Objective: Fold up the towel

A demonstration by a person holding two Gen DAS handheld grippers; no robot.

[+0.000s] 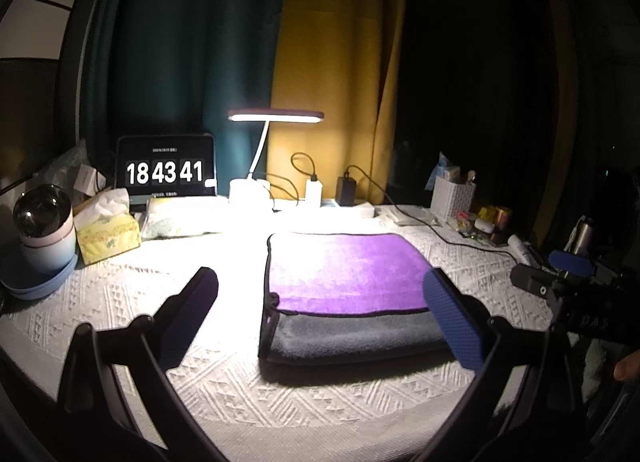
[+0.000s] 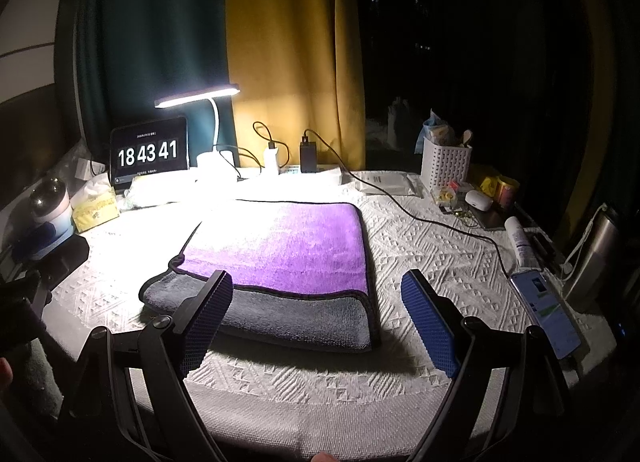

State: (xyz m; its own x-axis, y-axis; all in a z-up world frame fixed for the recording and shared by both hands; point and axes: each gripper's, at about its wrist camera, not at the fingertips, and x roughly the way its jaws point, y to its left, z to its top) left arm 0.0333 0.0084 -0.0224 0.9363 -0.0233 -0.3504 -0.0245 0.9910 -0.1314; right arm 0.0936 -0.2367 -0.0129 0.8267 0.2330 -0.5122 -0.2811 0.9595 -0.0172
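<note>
Folded towel (image 1: 344, 274), purple face up over a grey underlayer, flat on a white textured tablecloth (image 1: 132, 302) near the middle of the table, black piping along the edges. Grey layer exposed along the near edge, purple flap stopping short of it. Left gripper (image 1: 326, 314) low over the cloth at the towel's near left side, fingers spread wide and holding nothing; blue-padded fingertip (image 1: 452, 322) overlapping the towel's near right corner in view, contact hard to judge through the fisheye. Right gripper (image 2: 320, 318) likewise spread and empty, one finger across the grey near edge, the other over bare cloth just right of the towel (image 2: 288, 246). Right gripper's body also visible at the far right edge of the left wrist view (image 1: 568, 282).

Behind the towel, lit desk lamp (image 1: 276, 116) on a white base, glare washing out the towel's far edge. Left of the lamp, tablet (image 1: 166, 170) showing 18 43 41. Further left, yellow tissue box (image 1: 106, 236) and a pale tumbler (image 1: 46, 222) with a domed lid. Chargers and a looping black cable (image 2: 420, 206) at the back, in front of green and mustard curtains (image 2: 288, 62). White slotted basket (image 2: 446, 162) at the back right, small clutter beside it. Smartphone (image 2: 546, 310) with lit screen lying on the right edge of the table, steel flask (image 2: 596, 254) just beyond it.
</note>
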